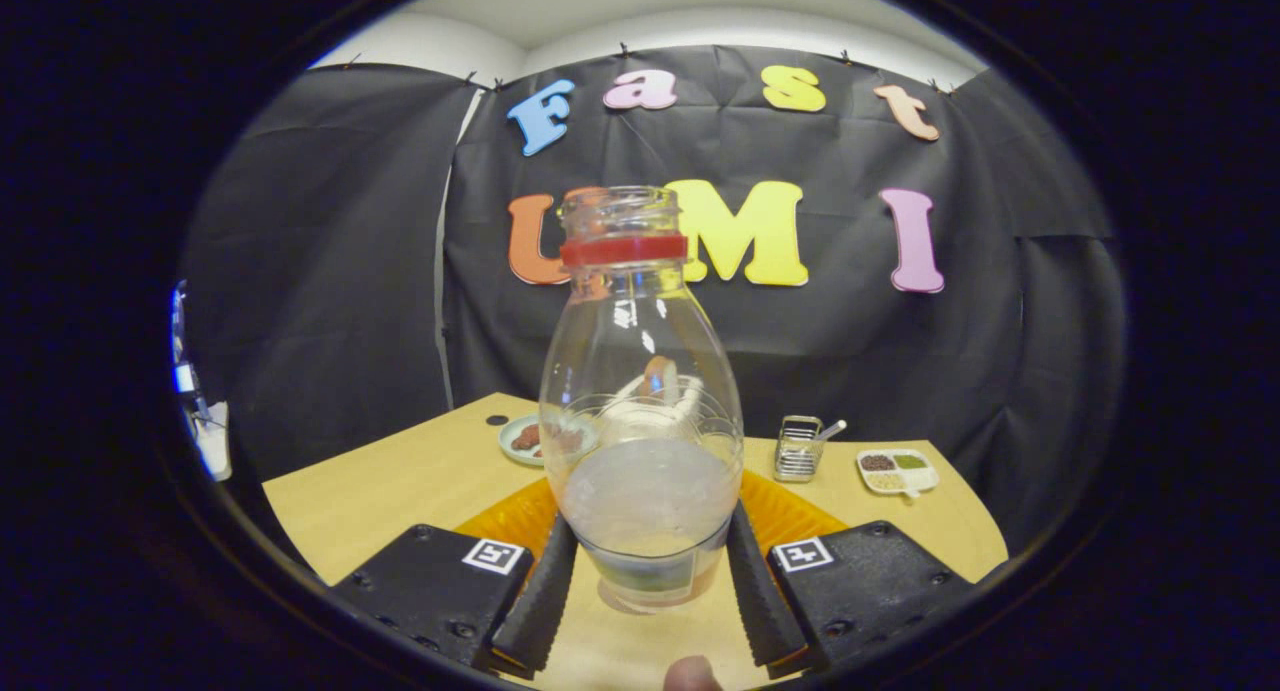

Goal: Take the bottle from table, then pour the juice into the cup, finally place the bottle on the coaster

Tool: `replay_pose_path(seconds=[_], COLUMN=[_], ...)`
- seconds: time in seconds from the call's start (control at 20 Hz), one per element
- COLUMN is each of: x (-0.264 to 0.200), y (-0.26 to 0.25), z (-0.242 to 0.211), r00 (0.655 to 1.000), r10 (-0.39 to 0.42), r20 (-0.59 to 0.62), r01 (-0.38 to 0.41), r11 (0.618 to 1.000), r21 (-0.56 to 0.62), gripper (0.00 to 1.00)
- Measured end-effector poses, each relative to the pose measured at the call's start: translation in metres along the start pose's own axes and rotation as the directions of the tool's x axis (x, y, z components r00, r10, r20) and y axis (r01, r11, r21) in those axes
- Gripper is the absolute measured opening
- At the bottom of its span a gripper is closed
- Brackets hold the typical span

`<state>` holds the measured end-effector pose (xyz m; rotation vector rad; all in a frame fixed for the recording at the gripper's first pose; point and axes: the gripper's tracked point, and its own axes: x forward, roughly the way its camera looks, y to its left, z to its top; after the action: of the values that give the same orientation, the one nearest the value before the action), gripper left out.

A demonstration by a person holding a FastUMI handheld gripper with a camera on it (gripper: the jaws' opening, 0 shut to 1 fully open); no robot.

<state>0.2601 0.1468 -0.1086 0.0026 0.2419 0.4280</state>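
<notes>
Fingers (545, 596) of the gripper (652, 599) are pressing on the lower body of a clear glass bottle (640, 441) from both sides, so the gripper is clamping the bottle between them. The bottle is standing upright, uncapped, with a red ring (622, 249) around its neck just below the open mouth. Pale cloudy juice (650, 496) is filling roughly its lower part. Its base is sitting at or just above the wooden table (390, 491); whether it is touching the tabletop cannot be told.

Just behind the bottle, an orange coaster (790, 516) is showing on either side of the bottle's base, lying flat on the table. Seen through the glass, a pale cup-like shape (655, 411) is appearing beyond the bottle, though the distortion makes it hard to tell exactly what it is. Farther back, to the left of the bottle, a small round plate (520, 439) with dark reddish food is resting on the table. To the right, a wire holder (797, 448) with a utensil handle sticking out is standing near a white divided dish (897, 469) holding small portions of brown, green and pale food. A fingertip (692, 674) is showing below the fingers.
</notes>
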Motion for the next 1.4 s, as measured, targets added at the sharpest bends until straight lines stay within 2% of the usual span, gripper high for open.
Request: replay_pose_path(seconds=[0.2,0.6,0.75,1.15,1.4], x=[0.039,0.085,0.095,0.102,0.096], y=[0.008,0.007,0.002,-0.003,-0.005], z=[-0.031,-0.092,-0.106,-0.122,-0.109], r00=[0.999,0.996,0.995,0.992,0.996], r10=[0.032,0.018,0.019,0.007,-0.017], r20=[-0.034,-0.083,-0.096,-0.124,-0.091], r01=[-0.03,-0.017,-0.015,0.001,0.022], r11=[0.998,1.0,0.999,0.998,0.999], r21=[0.047,0.018,0.045,0.068,0.05], gripper=[0.76,0.77,0.78,0.85,0.92])
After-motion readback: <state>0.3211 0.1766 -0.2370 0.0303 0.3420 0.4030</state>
